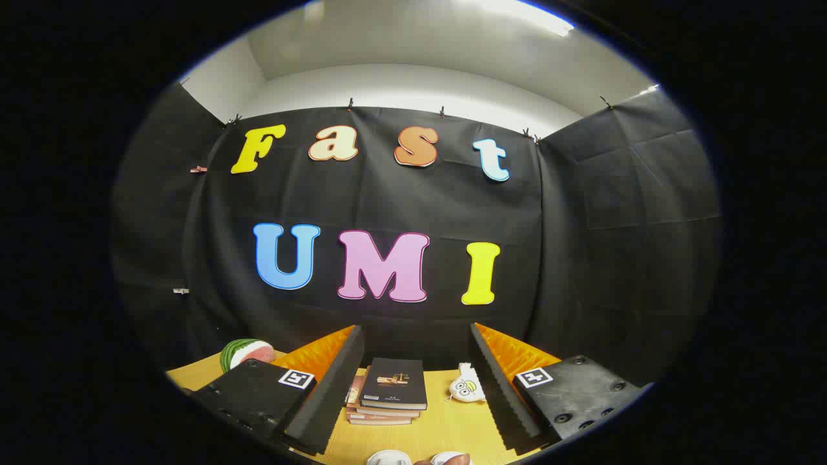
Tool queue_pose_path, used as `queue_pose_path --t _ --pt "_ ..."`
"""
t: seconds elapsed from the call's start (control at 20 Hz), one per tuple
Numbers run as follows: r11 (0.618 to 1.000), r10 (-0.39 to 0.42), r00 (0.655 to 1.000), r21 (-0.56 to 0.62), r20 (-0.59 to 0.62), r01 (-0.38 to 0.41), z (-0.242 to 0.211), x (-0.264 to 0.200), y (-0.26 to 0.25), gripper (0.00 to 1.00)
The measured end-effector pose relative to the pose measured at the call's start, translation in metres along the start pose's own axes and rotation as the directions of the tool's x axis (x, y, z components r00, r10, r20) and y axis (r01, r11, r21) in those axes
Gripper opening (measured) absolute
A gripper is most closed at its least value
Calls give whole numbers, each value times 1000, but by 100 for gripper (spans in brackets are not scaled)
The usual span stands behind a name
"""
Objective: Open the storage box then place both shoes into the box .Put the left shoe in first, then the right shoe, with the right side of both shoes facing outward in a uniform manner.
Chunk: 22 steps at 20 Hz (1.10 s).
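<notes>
Gripper (413,387) of mine is spread wide, its two fingers standing well apart at the lower centre of the frame with nothing between them but open air and the table beyond. I hold it level and pointed at the booth's back wall, so most of the frame is wall and only a low strip of the wooden table (446,426) shows at the bottom. That high aim suits a pause before work, I judge, not a reach.

Between the fingers and beyond them lies a stack of books (391,391), a dark-covered one on top, resting flat near the back of the table. Just to its right, close to the right finger's inner face, sits a small white toy with a cartoon face (466,389). Past the left finger, at the lower left of the frame, a watermelon-slice toy (245,352) rests on the table edge.

At the very bottom centre two pale rounded shapes (417,458) peek in; I take them for the shoes, lying near me and below the fingers, but too little shows to be sure. I would need to tip the fingers downward to find the storage box.
</notes>
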<state>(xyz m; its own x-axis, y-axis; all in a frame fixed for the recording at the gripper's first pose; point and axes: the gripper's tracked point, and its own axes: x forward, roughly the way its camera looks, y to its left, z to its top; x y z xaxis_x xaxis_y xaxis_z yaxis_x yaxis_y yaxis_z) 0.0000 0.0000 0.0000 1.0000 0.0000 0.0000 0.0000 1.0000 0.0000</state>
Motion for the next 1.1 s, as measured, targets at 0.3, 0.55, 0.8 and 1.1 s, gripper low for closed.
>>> queue_pose_path --t 0.3,0.55,0.8,1.1 --pt "1000 1 1000 -1 10 -1 3 -4 -2 97" --pt "1000 -4 1000 4 11 4 5 -9 -7 97" --pt "1000 -13 1000 3 0 13 -2 -13 -13 97" --pt "942 301 906 239 -297 -235 -74 -28 55 98"
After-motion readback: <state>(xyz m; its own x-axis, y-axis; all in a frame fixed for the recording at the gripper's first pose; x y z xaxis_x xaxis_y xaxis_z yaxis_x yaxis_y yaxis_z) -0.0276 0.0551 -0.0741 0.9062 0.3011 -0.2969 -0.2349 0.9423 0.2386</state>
